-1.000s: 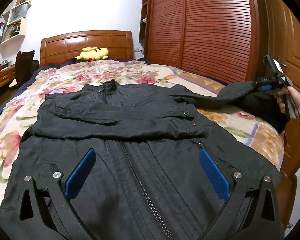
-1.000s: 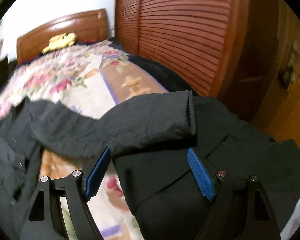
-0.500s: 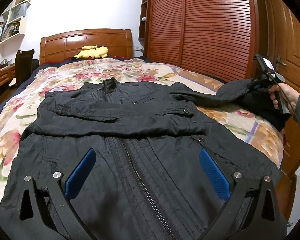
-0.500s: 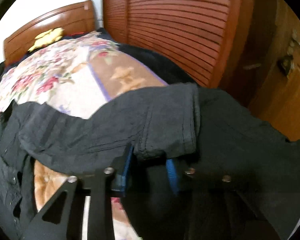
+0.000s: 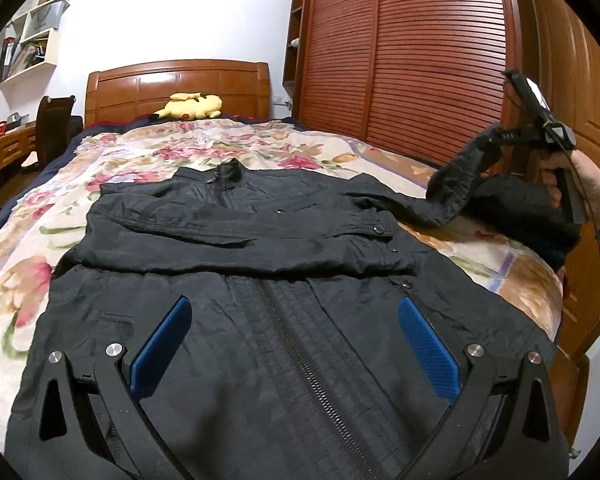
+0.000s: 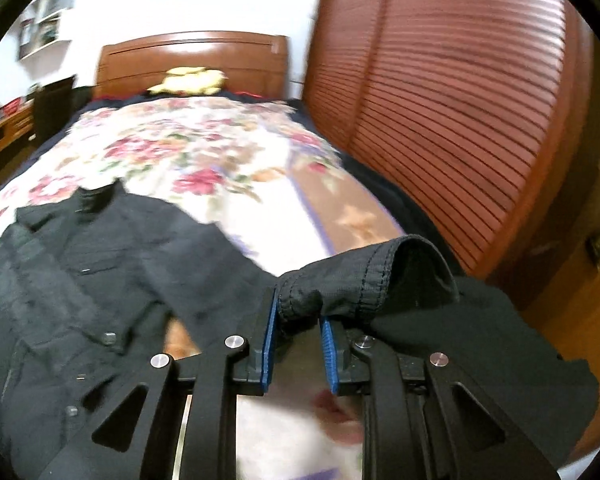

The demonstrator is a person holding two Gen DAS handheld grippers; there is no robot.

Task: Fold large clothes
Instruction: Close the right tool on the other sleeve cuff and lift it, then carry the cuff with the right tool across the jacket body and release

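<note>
A black zip-front jacket (image 5: 260, 264) lies face up on the floral bedspread (image 5: 148, 148), filling the lower and middle part of the left wrist view. Its collar (image 5: 230, 172) points toward the wooden headboard (image 5: 176, 84) at the upper middle of the frame, and its hem sits at the bottom edge, so the long axis runs straight up the picture along the zip (image 5: 300, 360). One sleeve is already laid across the chest.

The step in hand looks like the second sleeve fold. The right gripper (image 6: 298, 344) has its fingers nearly closed on the cuff (image 6: 364, 280) of the other sleeve (image 5: 452, 184), which in the left wrist view rises off the bed at the right of the frame and trails down to the shoulder. A second dark garment (image 5: 532, 216) lies bunched at the bed's edge below that hand.

The left gripper (image 5: 296, 344) hovers over the lower front of the jacket with its blue fingers (image 5: 160, 344) spread wide, holding nothing.

Next, I would judge, the cuff needs carrying leftward across the chest and laying flat over the first sleeve, without dragging the shoulder out of line. The left gripper could pin the body down meanwhile. A yellow plush toy (image 5: 192, 106) sits by the headboard, well out of the way.
</note>
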